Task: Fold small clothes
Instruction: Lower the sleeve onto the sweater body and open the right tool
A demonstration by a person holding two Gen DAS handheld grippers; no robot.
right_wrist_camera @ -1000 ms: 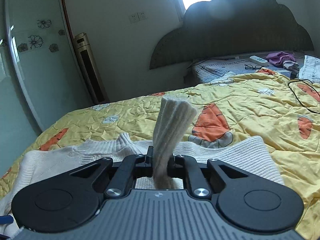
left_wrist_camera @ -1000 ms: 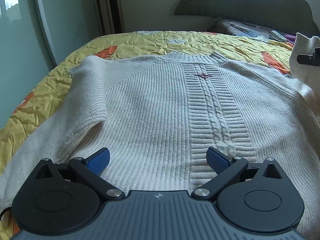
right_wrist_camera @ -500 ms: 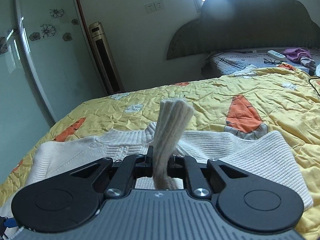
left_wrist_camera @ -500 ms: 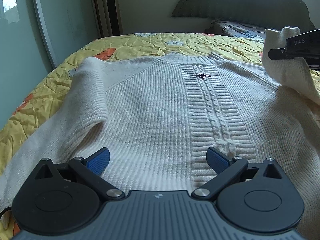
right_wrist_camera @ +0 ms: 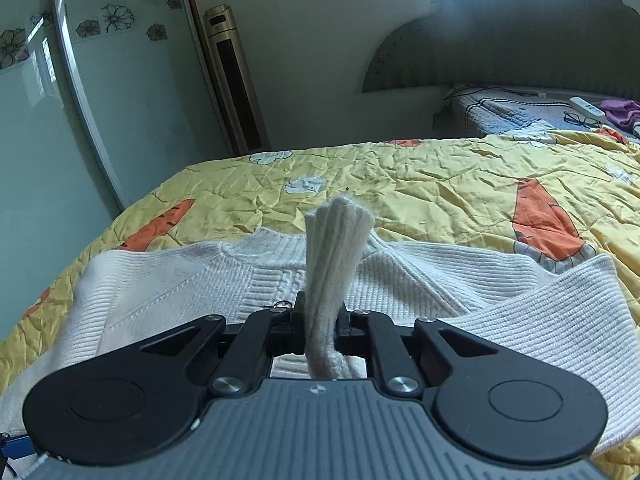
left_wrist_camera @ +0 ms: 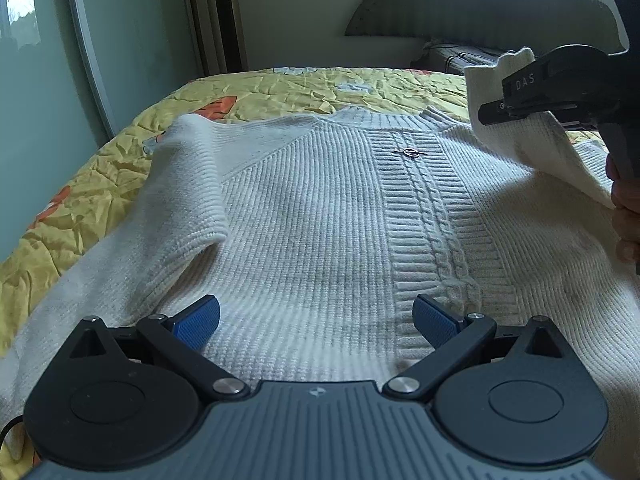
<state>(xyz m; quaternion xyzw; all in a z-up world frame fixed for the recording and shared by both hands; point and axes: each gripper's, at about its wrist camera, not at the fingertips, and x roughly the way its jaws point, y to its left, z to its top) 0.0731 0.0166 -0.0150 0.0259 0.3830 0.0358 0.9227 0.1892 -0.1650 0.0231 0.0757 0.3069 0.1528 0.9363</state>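
Cream ribbed knit, spread front-up across the yellow carrot-print quilt [left_wrist_camera: 280, 92] — the sweater [left_wrist_camera: 320, 220], filling the near and middle ground of the left wrist view. Nearest, left gripper [left_wrist_camera: 316, 320] hovering low over the hem, blue pads [left_wrist_camera: 198, 320] spread wide, nothing between them. Further in, left sleeve [left_wrist_camera: 188, 184] already folded over onto the chest. Beyond and to the right, right gripper [left_wrist_camera: 496, 110] clamped tight on the right sleeve's cuff [right_wrist_camera: 338, 264], bunched and standing up between the closed jaws, lifted clear of the body panel.

Possible trouble, as judgement only: thick bunched cuff slipping out of the narrow pinch if pulled hard across the chest; heavy sleeve dragging the shoulder along and rucking the flat panel, with no pad pinning the hem; sleeve landing skewed or overlapping the folded left one unevenly; small metal clasp [left_wrist_camera: 410, 153] on the cable band catching the knit.

Hard to make out — right gripper's pads, buried in the cuff; sweater's hem, hidden under the left gripper's body; right edge of the garment, cut off behind a hand [left_wrist_camera: 626, 216]; far bedside clutter, too small to name with confidence.
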